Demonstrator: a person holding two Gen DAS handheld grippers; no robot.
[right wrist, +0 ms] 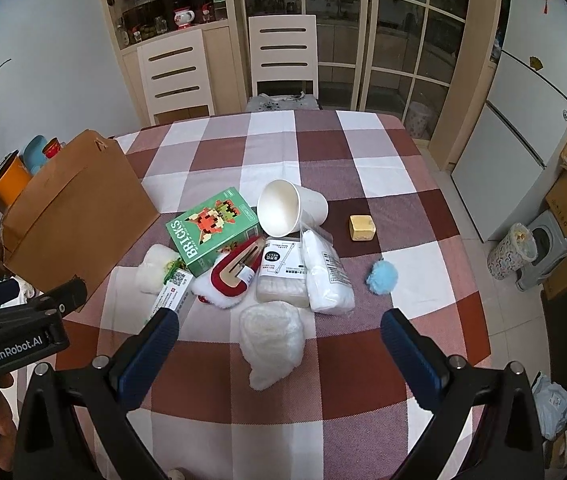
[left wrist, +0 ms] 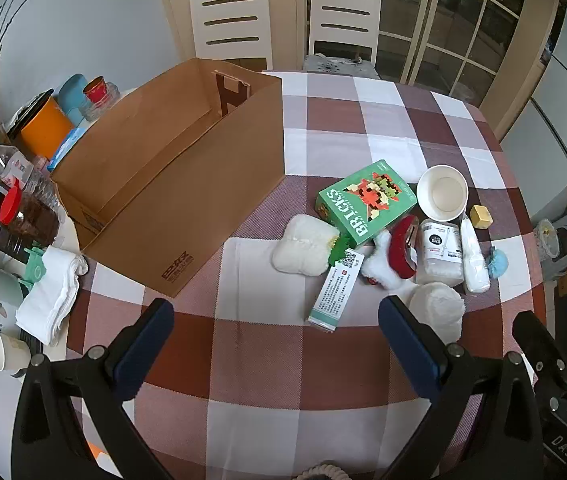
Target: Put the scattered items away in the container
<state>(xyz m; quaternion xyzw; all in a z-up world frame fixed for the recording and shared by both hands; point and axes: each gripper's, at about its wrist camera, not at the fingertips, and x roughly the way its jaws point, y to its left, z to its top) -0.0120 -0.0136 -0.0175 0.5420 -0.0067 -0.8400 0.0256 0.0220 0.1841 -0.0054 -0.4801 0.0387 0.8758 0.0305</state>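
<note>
Left wrist view: the left hand-held gripper [left wrist: 275,332] hangs over the checked bench [left wrist: 383,112], jaws spread wide and holding nothing. The open cardboard box [left wrist: 171,184] stands on the bench's left part, its inside bare. Right wrist view: the right hand-held gripper [right wrist: 279,340], likewise wide open and unladen, hovers above the scattered items: green BRICKS box [right wrist: 211,230], tipped paper cup [right wrist: 289,208], red-and-white slipper [right wrist: 231,276], blue pompom [right wrist: 382,278], yellow block [right wrist: 362,228], all right of the box.

Black grippers, blue-padded fingers [right wrist: 147,354], silver screws.
</note>
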